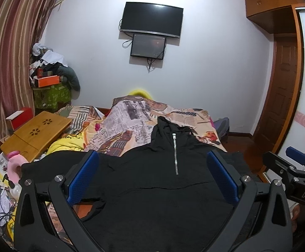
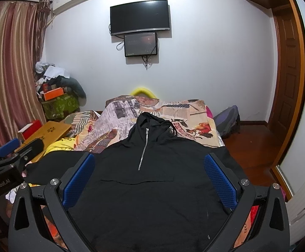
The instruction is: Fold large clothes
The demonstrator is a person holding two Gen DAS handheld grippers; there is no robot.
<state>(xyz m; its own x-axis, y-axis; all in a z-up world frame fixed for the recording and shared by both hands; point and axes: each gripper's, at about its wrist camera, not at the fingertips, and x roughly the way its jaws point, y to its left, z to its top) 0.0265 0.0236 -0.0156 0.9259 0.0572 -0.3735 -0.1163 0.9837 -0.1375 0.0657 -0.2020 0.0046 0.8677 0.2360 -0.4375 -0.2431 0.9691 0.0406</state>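
As seen from the left wrist:
Garment: a black hoodie [image 1: 152, 180] is laid flat, front up, on the bed [image 1: 131, 117], hood toward the far wall, hem toward the tools.
Long axis: it is run straight ahead of the left tool [image 1: 152, 176], along the zipper [image 1: 175, 153].
Left tool: its blue pads are spread wide over the lower body; nothing is pinched.
Left sleeve: it is stretched leftward toward the wooden lap tray [image 1: 37, 134].
Open room: the left side is crowded by clutter.

As seen from the right wrist:
Right tool [image 2: 149, 178]: it is likewise spread and empty above the hoodie's lower body.
Nearer hand: the right sleeve and bed edge are judged closer to this tool; bare wooden floor [image 2: 253, 147] lies beyond.
Other tool: the left tool is seen at the left edge, beside and apart.
Coming move: a sleeve or hem corner is probably to be pinched first.
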